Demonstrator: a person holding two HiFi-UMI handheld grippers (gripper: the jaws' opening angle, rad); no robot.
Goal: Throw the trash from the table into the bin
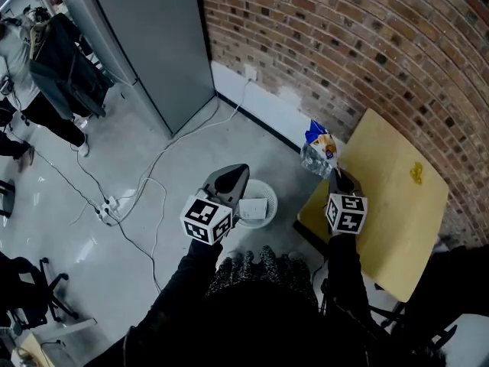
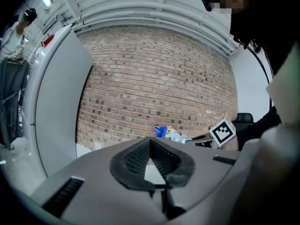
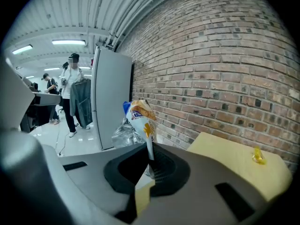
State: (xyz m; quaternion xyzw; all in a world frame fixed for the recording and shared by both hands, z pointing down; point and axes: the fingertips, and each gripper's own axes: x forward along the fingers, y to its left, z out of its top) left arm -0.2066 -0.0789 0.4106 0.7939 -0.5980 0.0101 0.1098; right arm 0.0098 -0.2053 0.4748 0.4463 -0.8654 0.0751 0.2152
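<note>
My right gripper (image 1: 337,177) is shut on the lower edge of a crumpled snack bag (image 1: 319,147), blue, orange and silver, which stands up from the jaws (image 3: 138,120). It hangs over the near left corner of the yellow table (image 1: 397,205). A small yellow wrapper (image 1: 416,173) lies on the table near the brick wall (image 3: 257,155). A white round bin (image 1: 263,219) stands on the floor left of the table, with a white scrap inside. My left gripper (image 1: 231,177) hovers over the bin's left rim, shut and empty (image 2: 150,142).
A tall grey cabinet (image 1: 145,44) stands at the back left by the brick wall (image 1: 367,44). White cables and a power strip (image 1: 107,209) trail across the floor left of the bin. People stand at the far left (image 1: 38,82).
</note>
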